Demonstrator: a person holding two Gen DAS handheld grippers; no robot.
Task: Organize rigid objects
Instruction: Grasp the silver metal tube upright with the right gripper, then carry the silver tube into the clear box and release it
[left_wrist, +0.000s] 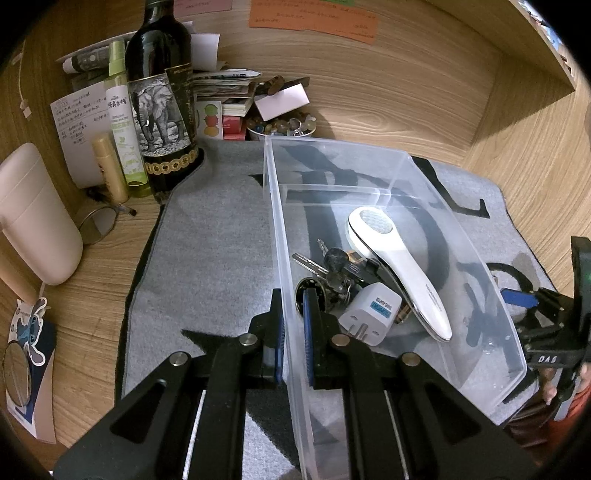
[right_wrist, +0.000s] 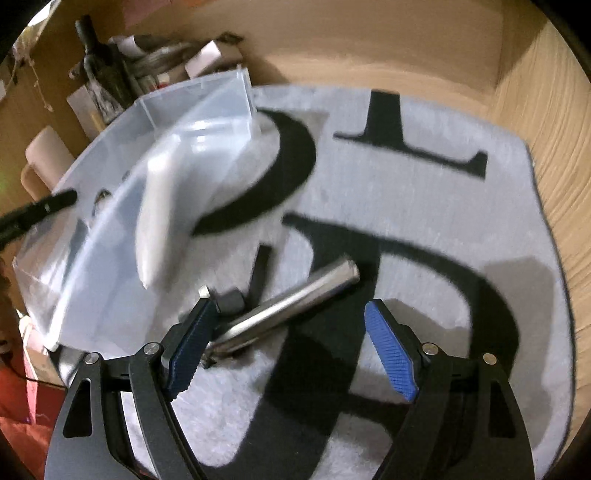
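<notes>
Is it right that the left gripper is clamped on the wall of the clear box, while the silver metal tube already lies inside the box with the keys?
Not quite. The left gripper does clamp the clear box wall, but the silver metal tube lies outside it on the grey mat, as the right wrist view shows. The keys are inside.

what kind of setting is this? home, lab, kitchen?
Most likely a home desk nook, not a lab. A wood-grain desk with wooden walls carries personal clutter: a wine bottle, handwritten notes, a spray bottle. A grey lettered mat holds the clear plastic bin being filled.
</notes>
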